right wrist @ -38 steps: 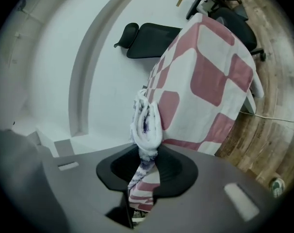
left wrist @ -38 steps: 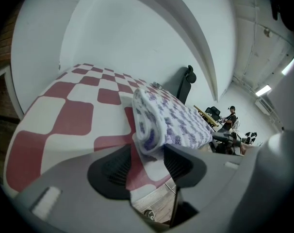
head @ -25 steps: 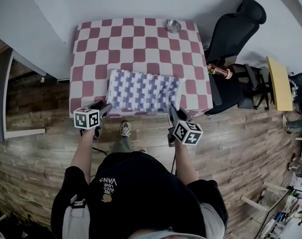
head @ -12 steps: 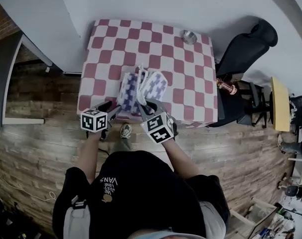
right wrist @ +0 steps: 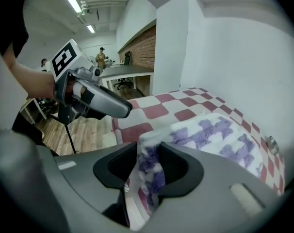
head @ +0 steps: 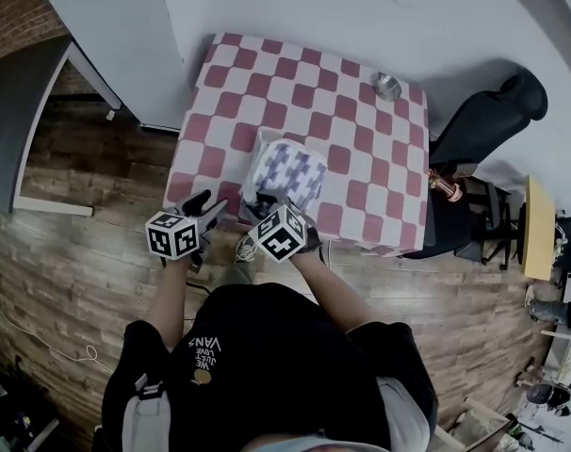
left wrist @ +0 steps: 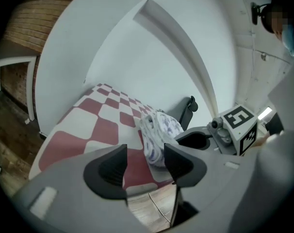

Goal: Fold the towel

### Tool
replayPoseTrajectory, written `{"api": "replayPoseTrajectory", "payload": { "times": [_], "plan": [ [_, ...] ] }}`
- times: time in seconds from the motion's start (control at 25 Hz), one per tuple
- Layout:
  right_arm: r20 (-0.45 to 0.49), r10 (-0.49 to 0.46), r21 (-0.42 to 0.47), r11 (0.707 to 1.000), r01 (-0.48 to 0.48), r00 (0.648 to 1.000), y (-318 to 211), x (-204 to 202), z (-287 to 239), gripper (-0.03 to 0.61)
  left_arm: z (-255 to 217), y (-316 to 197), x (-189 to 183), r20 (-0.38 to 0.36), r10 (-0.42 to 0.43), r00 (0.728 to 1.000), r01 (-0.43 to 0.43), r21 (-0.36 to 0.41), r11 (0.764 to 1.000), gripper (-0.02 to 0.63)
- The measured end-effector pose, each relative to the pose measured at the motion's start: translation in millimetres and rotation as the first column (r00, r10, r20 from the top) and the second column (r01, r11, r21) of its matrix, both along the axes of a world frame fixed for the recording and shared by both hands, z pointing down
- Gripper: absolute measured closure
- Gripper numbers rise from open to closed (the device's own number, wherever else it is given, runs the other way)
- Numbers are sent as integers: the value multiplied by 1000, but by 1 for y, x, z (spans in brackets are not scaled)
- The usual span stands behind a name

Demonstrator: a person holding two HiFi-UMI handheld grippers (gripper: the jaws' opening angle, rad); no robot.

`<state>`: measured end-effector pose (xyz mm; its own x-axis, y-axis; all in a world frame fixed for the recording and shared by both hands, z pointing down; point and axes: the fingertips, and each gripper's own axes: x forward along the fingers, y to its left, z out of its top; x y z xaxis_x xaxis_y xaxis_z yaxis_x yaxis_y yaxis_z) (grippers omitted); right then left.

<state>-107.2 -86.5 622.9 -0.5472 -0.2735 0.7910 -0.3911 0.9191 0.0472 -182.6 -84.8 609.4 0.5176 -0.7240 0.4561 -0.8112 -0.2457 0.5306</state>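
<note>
**Head view.** A wooden floor (head: 78,281) filled the left and lower frame, and a white wall (head: 295,8) filled the top. Only the right gripper view opened onto a long room with ceiling strip lights (right wrist: 74,1), a desk (right wrist: 122,72) and distant people.

The table (head: 267,92), under a red-and-white checked cloth, stood at centre frame against the wall. A black chair (head: 488,121) stood to its right, most fully shown from above.

The towel (head: 287,172), white with purple figures, lay folded near the table's near edge. The left gripper view showed it side-on as a layered bundle.

The right gripper (head: 262,203) was at the towel's near edge. Its jaws were opening, with a fold of cloth between them that touched both pads.

The left gripper (head: 208,213), just left of it at the table's near corner, had its jaws apart with nothing between them.

A small metal bowl (head: 388,87) sat near the table's far right corner.
</note>
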Motion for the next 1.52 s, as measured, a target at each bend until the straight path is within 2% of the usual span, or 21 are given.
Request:
{"api": "replayPoseTrajectory", "payload": {
  "times": [0.12,0.28,0.36,0.44,0.48,0.56,0.6,0.64,0.72,0.8,0.84,0.92,0.96,1.0,1.04,1.12,1.2,1.28,1.4,1.48,1.52],
  "plan": [
    [49,-8,-36,999,10,999,3,-4,2,377,-17,-8,5,17,23,1000,-24,61,998,399],
    [183,21,-92,996,-4,983,3,-2,-15,365,-35,-19,27,97,94,991,-106,124,987,400],
    [274,87,-94,994,-64,958,-6,11,-35,366,-37,-22,42,155,136,978,-157,130,979,399],
    [335,195,-70,981,-182,922,-28,37,-55,374,-33,-26,54,201,166,965,-192,115,975,399],
    [342,263,-56,964,-260,902,-43,55,-61,374,-30,-27,59,214,177,961,-203,102,974,400],
    [318,418,-44,903,-427,851,-73,98,-61,374,-19,-30,67,227,194,954,-214,67,975,400],
    [309,499,-66,861,-505,810,-86,120,-56,374,-13,-30,69,228,199,953,-214,45,976,400],
    [313,577,-122,812,-571,754,-96,140,-49,363,-6,-31,71,222,202,954,-211,20,977,400],
    [336,713,-323,701,-636,616,-109,165,-31,321,7,-31,73,188,207,960,-206,-27,978,400],
    [330,800,-548,595,-588,502,-115,171,-11,260,15,-30,73,143,211,967,-204,-62,977,400],
    [318,824,-642,551,-534,468,-117,167,-3,250,18,-29,73,125,209,970,-201,-75,977,400],
    [299,847,-764,488,-421,439,-119,154,6,252,21,-28,72,89,200,976,-191,-95,977,400],
    [298,848,-789,478,-386,439,-121,149,7,267,22,-27,71,68,191,979,-183,-102,978,400],
    [306,841,-791,485,-372,447,-124,145,7,312,22,-27,71,46,180,983,-174,-108,979,400],
    [321,825,-775,511,-372,465,-129,142,4,358,22,-27,71,27,170,985,-166,-113,980,400],
    [360,769,-711,592,-379,528,-141,134,-5,407,22,-28,75,8,156,988,-154,-115,981,402],
    [387,704,-641,670,-375,595,-155,125,-17,420,22,-30,81,0,145,989,-144,-109,984,402],
    [391,647,-579,726,-372,654,-168,117,-25,422,22,-33,87,-11,126,992,-126,-103,987,402],
    [314,598,-515,760,-397,737,-179,114,-11,414,28,-36,90,-8,98,995,-98,-115,988,402],
    [254,590,-474,766,-433,766,-180,119,4,365,31,-36,88,-11,82,997,-83,-127,988,400],
    [244,593,-447,771,-453,767,-182,122,7,329,32,-36,87,-21,72,997,-74,-131,989,402]
  ]
}}
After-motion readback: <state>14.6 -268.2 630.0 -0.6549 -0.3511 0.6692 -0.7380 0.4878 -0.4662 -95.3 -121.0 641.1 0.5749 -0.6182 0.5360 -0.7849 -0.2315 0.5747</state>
